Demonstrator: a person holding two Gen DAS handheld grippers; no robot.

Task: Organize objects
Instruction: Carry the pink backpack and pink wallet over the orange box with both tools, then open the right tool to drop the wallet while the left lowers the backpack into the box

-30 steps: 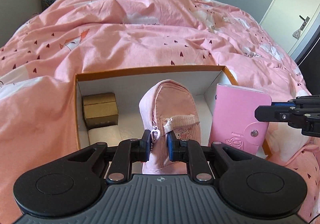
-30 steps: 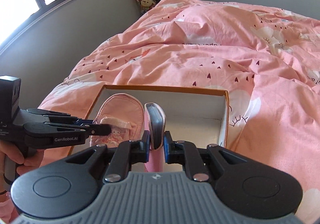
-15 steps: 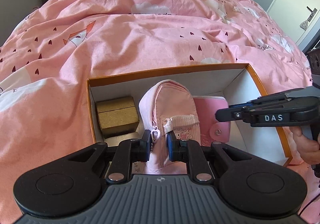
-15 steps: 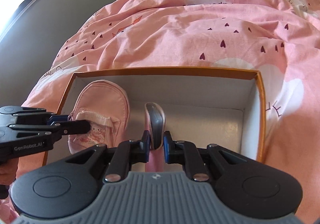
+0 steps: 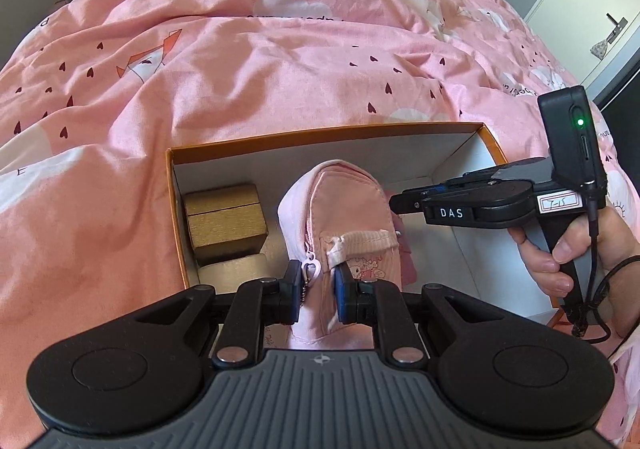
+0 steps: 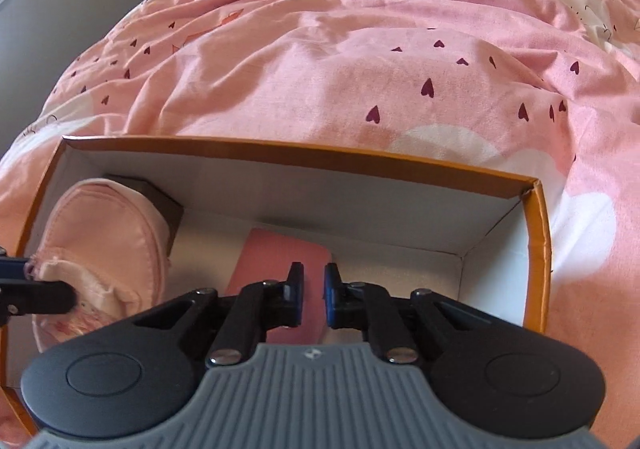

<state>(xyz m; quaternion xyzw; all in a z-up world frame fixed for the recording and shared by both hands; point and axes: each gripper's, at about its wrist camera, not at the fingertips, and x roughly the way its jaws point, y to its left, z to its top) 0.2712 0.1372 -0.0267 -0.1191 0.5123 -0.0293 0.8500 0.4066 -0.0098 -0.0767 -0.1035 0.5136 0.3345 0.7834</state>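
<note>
1. The left tool (image 5: 316,291) is clamped on the pink pouch (image 5: 340,221), which stands upright mid-box (image 6: 536,217), its long axis vertical.
2. The right tool (image 6: 313,299) hangs parted and empty over the pink wallet (image 6: 280,253), lying flat just right of the pouch.
3. Releasing the pouch looks next; the left tool is the nearer.

Both tools are built in matte black plastic with a ribbed grey front plate, round side discs and silver screws; blue pads line the fingers (image 5: 339,289). On the right gripper (image 5: 404,201), white "DAS" lettering, a handwritten label and a green light are seen. A black cable is looped over the bare-skinned right hand (image 5: 576,253).
</note>
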